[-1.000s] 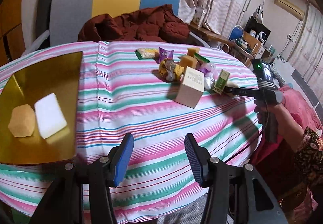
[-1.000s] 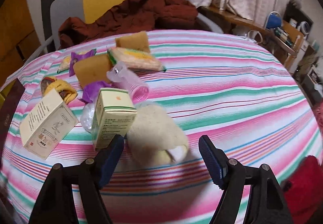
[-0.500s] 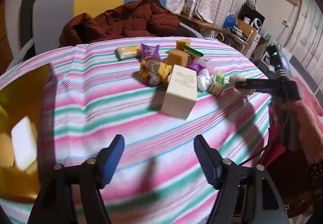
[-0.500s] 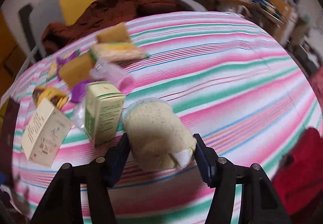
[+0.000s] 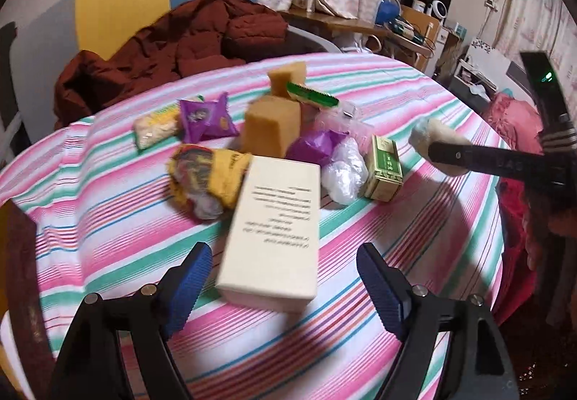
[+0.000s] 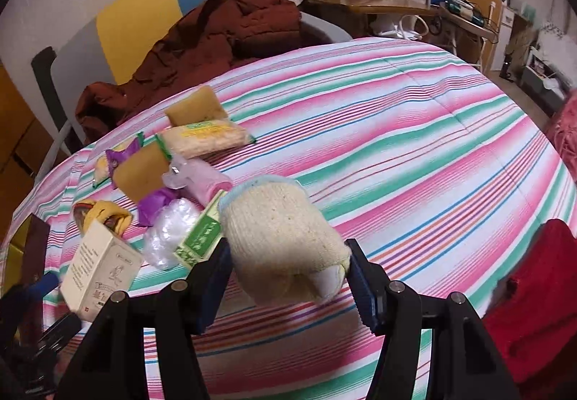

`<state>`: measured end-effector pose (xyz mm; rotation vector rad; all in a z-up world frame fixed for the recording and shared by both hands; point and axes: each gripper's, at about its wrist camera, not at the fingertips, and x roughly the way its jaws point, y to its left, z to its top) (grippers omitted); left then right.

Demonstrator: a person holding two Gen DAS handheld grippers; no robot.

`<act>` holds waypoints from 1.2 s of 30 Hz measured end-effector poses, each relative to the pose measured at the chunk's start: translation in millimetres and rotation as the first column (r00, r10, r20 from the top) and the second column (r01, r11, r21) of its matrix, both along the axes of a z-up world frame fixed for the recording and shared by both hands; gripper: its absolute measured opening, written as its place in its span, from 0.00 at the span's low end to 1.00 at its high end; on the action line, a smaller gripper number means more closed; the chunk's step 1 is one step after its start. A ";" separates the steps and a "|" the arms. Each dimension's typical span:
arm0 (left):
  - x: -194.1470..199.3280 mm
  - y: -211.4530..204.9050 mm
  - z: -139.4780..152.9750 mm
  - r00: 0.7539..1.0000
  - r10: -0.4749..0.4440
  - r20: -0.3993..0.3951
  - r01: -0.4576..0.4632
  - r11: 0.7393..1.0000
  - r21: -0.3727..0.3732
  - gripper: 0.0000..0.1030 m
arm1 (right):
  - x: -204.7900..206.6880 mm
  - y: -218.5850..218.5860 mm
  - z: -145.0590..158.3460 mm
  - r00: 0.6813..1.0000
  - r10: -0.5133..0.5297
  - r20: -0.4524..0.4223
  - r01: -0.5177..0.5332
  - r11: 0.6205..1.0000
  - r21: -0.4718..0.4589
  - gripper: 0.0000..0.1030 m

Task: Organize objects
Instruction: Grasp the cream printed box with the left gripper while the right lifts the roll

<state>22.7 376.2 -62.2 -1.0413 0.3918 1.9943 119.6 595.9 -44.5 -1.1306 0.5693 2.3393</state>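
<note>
Over a desk (image 6: 414, 133) draped in a pink, green and white striped cloth, the right gripper (image 6: 286, 268) has its jaws clamped on a rolled cream knitted cloth (image 6: 285, 238), held clear of the surface just beside a small green carton (image 6: 200, 238). The left gripper (image 5: 281, 277) hangs above a tall cream box (image 5: 276, 227), its jaws opening wide with nothing pressed between them. Behind the box lie a heap of sponges (image 5: 272, 129), snack packets (image 5: 207, 117) and a clear plastic bag (image 5: 342, 171), with a dark red jacket (image 5: 173, 47) on the chair (image 5: 122, 10) beyond.
</note>
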 end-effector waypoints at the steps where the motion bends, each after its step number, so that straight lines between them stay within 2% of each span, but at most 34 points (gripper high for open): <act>1: -0.1 2.5 -2.4 1.000 -0.003 0.002 0.003 1.000 0.000 0.81 | -0.4 -2.2 1.4 1.000 0.005 -0.005 -0.005 1.000 0.006 0.60; 3: 1.1 5.5 -7.3 1.000 0.004 -0.028 -0.004 1.000 -0.009 0.73 | -0.7 -4.8 3.2 1.000 0.016 -0.016 -0.015 1.000 0.010 0.60; 5: 2.8 5.6 -10.9 0.999 0.007 -0.052 -0.008 1.000 -0.013 0.50 | -4.3 -1.9 3.9 1.000 0.019 -0.024 -0.019 1.000 0.012 0.60; 8: 3.0 2.3 -14.3 0.998 0.012 -0.054 -0.012 1.000 -0.002 0.49 | -6.3 -2.0 3.8 0.999 0.027 -0.028 -0.026 1.000 0.011 0.60; 12: -3.6 -1.8 -27.3 1.000 0.010 0.014 -0.009 1.000 -0.023 0.50 | -7.9 -2.6 2.9 0.999 0.035 -0.032 -0.034 0.999 0.009 0.60; 15: -2.5 -14.7 -24.3 1.000 0.019 0.020 -0.019 1.000 0.015 0.49 | -8.1 -4.3 4.1 0.998 0.046 -0.044 -0.045 0.999 0.018 0.60; 21: 4.7 -52.0 -8.7 0.995 0.078 0.060 -0.086 0.986 0.141 0.49 | -10.5 -9.1 3.0 0.996 0.065 -0.053 -0.064 0.998 0.023 0.60; 26: 11.8 -90.1 5.5 0.991 0.131 0.040 -0.136 0.973 0.185 0.49 | -12.0 -12.5 1.7 0.994 0.086 -0.062 -0.085 0.996 0.016 0.60; 31: 9.2 -136.7 18.6 0.975 0.217 0.055 -0.223 0.946 0.237 0.49 | -14.6 -23.0 0.6 0.991 0.119 -0.067 -0.117 0.993 0.029 0.60; 36: 4.3 -190.4 39.6 0.946 0.319 0.052 -0.320 0.902 0.290 0.49 | -18.0 -36.9 -0.8 0.985 0.160 -0.069 -0.157 0.987 0.042 0.60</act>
